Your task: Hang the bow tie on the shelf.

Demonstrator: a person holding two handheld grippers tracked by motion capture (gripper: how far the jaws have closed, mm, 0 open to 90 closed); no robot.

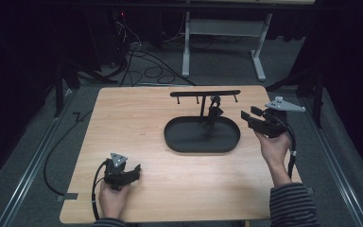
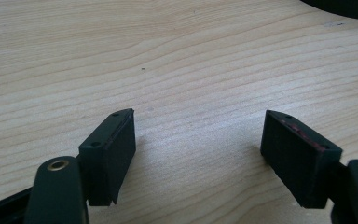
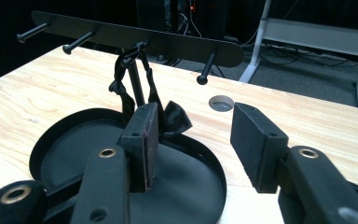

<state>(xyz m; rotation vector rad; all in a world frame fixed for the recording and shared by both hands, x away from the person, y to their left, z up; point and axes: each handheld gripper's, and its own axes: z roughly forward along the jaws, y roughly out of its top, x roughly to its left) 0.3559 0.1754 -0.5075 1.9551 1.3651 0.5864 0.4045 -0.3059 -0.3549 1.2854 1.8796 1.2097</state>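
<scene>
Ribbon: a black ribbon (image 3: 135, 77) hung looped over a peg of the rack (image 3: 135, 37), its tails and a knotted bow dropping toward the tray (image 3: 74, 163) below; in the high view it showed beside the rack's post (image 1: 213, 113).
Handling: it looked light, limp and thin, likely to swing or slide off the peg at a slight tug; not fragile, though a smooth weave might slip between pads.
Where to grip: judged best at the bow or the paired tails just under the peg, pinched flat across both strands, away from the post.
Rack and tray: 1 crossbar with 4 pegs on an upright post, standing in the oval black tray on the tabletop (image 1: 137, 123).
Right tongs: the right tongs (image 3: 193, 140) were spread wide with nothing between them, aimed level at the ribbon from the tray's right rim, held near it but apart.
Left tongs: the left tongs (image 2: 198, 140) were spread too, empty, low over bare wood, well apart from the tray.
</scene>
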